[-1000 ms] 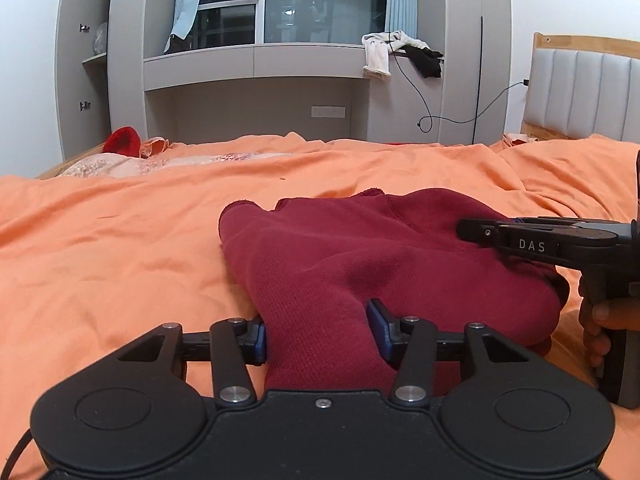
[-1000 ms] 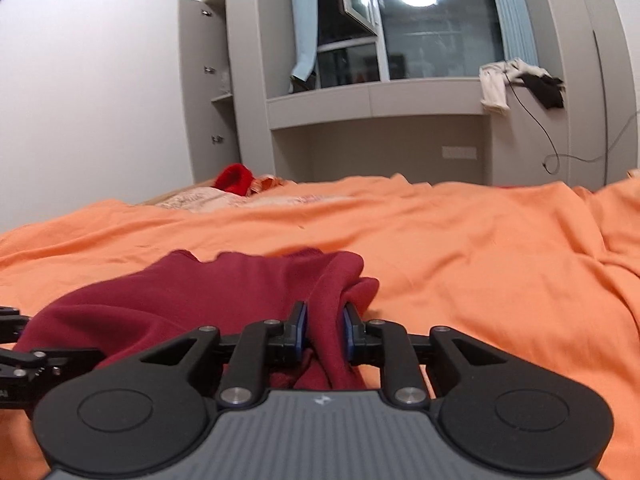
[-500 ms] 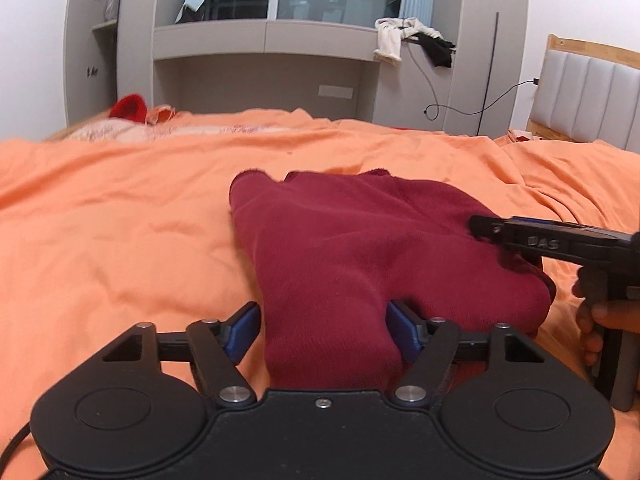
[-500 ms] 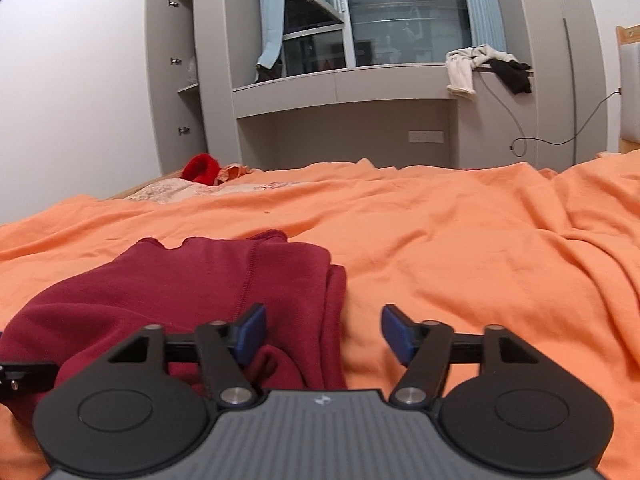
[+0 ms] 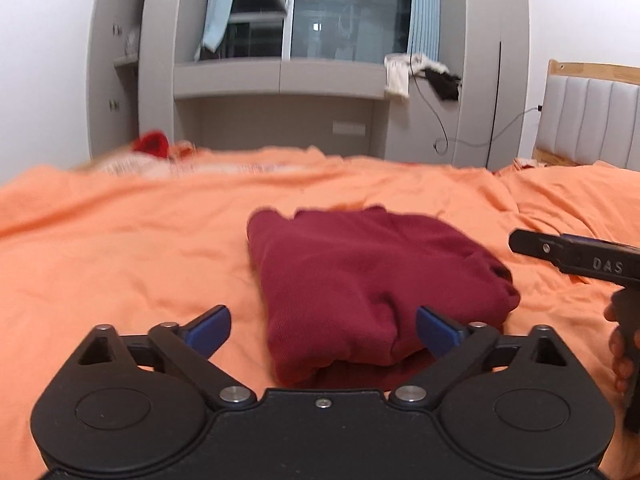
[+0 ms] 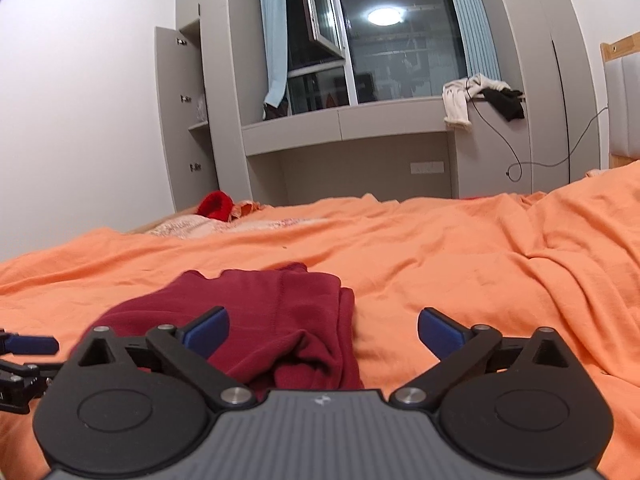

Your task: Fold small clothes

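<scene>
A folded dark red garment (image 5: 368, 280) lies on the orange bedspread (image 5: 120, 260). My left gripper (image 5: 323, 326) is open, its blue pads wide apart at the garment's near edge, holding nothing. The garment also shows in the right wrist view (image 6: 272, 320), low and left of centre. My right gripper (image 6: 323, 330) is open and empty, its left pad over the garment's near right corner. The right gripper's body shows at the right edge of the left wrist view (image 5: 580, 260), just right of the garment. The left gripper's fingertips (image 6: 28, 346) show at the left edge of the right wrist view.
A red item (image 6: 216, 204) and pale patterned cloth (image 6: 192, 226) lie at the bed's far left. Grey cabinets and a window ledge (image 6: 348, 124) with draped clothes stand beyond the bed. A padded headboard (image 5: 592, 120) is at the right.
Both grippers opened and let go of the red garment, then drew back and lifted slightly. The garment now lies folded on the bed.
</scene>
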A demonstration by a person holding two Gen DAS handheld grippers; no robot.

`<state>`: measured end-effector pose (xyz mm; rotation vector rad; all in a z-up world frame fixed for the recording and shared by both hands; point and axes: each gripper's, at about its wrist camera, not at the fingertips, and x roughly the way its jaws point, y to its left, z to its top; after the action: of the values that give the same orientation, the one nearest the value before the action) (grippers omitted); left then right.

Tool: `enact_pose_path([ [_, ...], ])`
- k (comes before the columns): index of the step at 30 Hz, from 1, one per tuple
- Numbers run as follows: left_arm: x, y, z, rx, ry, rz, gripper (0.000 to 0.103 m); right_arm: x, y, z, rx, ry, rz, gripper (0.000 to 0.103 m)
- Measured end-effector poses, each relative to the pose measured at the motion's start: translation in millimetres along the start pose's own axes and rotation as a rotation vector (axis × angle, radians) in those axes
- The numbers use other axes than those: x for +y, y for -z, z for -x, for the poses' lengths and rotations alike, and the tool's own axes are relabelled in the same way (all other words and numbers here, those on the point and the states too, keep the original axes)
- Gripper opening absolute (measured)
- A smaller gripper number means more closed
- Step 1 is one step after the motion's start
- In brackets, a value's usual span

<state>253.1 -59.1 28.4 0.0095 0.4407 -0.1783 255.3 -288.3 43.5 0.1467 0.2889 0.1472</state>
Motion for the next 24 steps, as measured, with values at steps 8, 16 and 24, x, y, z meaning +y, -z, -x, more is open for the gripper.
enact_pose_path([
  [8,1.9,-7.7,64.5,-0.108,-0.023,0.095,0.102,9.6,0.4,69.9,-0.116,-0.026,0.007,0.103],
  [16,0.8,3.0,119.7,-0.168,-0.066,0.095,0.102,13.9,5.6,130.5,-0.221,-0.036,-0.026,0.103],
  [24,-6.7,31.7,152.5,-0.177,-0.053,0.090,0.102,28.9,29.9,177.7,-0.265,-0.010,0.050,0.103],
])
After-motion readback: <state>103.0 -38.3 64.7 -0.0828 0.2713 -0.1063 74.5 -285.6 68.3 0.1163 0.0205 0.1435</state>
